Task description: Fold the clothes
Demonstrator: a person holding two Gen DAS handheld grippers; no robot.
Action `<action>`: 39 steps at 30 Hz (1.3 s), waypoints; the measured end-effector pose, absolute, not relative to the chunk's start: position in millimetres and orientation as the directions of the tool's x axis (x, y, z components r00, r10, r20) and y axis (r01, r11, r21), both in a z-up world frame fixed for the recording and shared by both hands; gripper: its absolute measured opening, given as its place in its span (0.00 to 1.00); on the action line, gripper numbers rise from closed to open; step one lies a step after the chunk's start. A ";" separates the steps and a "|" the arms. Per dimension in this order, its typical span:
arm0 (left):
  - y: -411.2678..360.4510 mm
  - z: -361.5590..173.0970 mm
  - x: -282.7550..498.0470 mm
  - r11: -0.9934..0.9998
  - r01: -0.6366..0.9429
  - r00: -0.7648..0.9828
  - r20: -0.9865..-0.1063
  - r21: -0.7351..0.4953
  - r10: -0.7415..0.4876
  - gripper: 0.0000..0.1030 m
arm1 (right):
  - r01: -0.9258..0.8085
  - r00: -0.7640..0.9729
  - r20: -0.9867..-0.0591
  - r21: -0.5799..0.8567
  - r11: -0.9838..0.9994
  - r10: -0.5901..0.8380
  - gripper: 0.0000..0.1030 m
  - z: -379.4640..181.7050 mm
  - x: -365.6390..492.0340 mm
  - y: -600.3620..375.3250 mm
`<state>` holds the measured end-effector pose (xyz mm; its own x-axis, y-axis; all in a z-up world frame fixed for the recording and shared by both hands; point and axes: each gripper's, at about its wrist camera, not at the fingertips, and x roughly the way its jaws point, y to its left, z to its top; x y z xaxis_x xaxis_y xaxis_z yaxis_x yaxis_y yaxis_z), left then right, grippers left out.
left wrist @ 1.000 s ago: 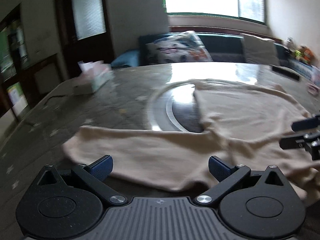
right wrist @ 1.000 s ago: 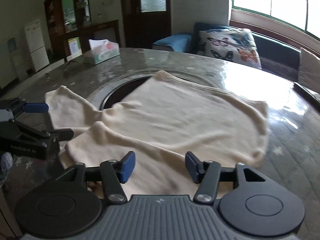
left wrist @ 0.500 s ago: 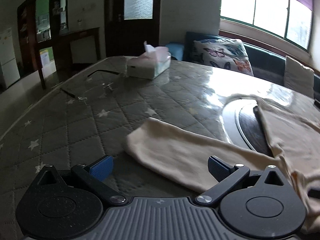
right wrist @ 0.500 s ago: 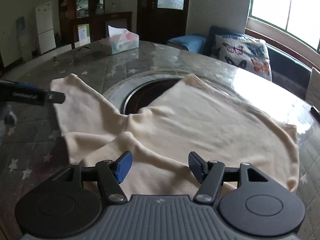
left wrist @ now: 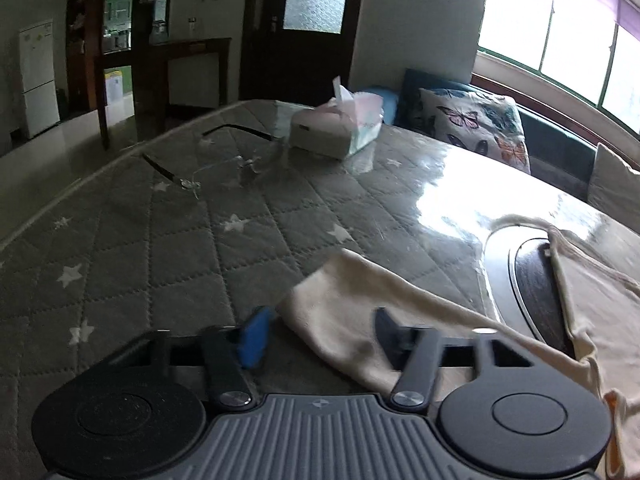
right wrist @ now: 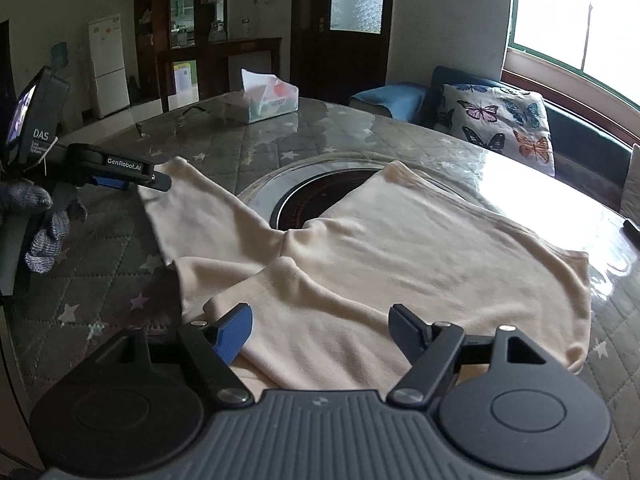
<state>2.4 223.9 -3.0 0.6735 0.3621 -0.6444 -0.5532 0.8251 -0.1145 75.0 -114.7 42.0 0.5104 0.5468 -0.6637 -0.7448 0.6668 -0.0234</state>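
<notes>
Having swung out past the table's round inset (right wrist: pixel 320 196), the left gripper (left wrist: pixel 320 334) was closing on the cream garment's sleeve (left wrist: pixel 360 308) cuff, ready to fold it inward, while the right gripper (right wrist: pixel 320 330) was opening, empty, above the nearer sleeve (right wrist: pixel 288 292)

From where I stand, the left gripper (right wrist: pixel 158 179) reads "GenRobot.AI" in white along its black finger, and the dark box (right wrist: pixel 38 120) mounted behind it says "DAS", with smaller lines underneath too tiny to read.
</notes>
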 end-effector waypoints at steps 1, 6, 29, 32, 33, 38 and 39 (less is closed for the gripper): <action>225.6 -2.7 3.2 0.818 -0.564 0.668 -0.646 -0.114 0.370 0.35 | -0.741 0.512 -0.663 -0.020 0.671 0.546 0.75 42.2 75.0 -116.7; 224.1 6.4 2.4 0.819 -0.552 0.684 -0.645 -0.154 0.340 0.11 | -0.724 0.518 -0.664 -0.004 0.690 0.539 0.75 40.3 74.5 -126.3; 30.2 80.7 15.0 0.993 0.077 0.851 -0.513 -0.093 -0.114 0.15 | -0.575 0.592 -0.611 0.136 0.806 0.526 0.70 52.6 75.5 -218.8; 39.5 62.6 9.3 1.000 0.018 0.843 -0.538 0.018 -0.006 0.36 | -0.578 0.589 -0.608 0.143 0.803 0.532 0.69 52.0 76.9 -219.4; 43.0 55.5 6.6 0.998 -0.005 0.837 -0.545 0.063 0.039 0.39 | -0.579 0.588 -0.609 0.143 0.803 0.533 0.69 51.3 77.6 -218.6; 57.9 30.8 0.2 0.981 -0.053 0.821 -0.551 0.187 0.150 0.48 | -0.596 0.565 -0.619 0.151 0.789 0.545 0.69 46.8 82.0 -204.0; 58.2 27.4 -1.1 0.979 -0.032 0.824 -0.548 0.203 0.141 0.50 | -0.602 0.559 -0.620 0.152 0.784 0.550 0.69 46.6 82.3 -200.5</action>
<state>-1.1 58.2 27.4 0.8244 0.1407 -0.5483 -0.0320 0.9786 0.2030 82.3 -200.5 46.6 0.5594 0.5502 -0.6200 -0.6019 0.7838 0.1525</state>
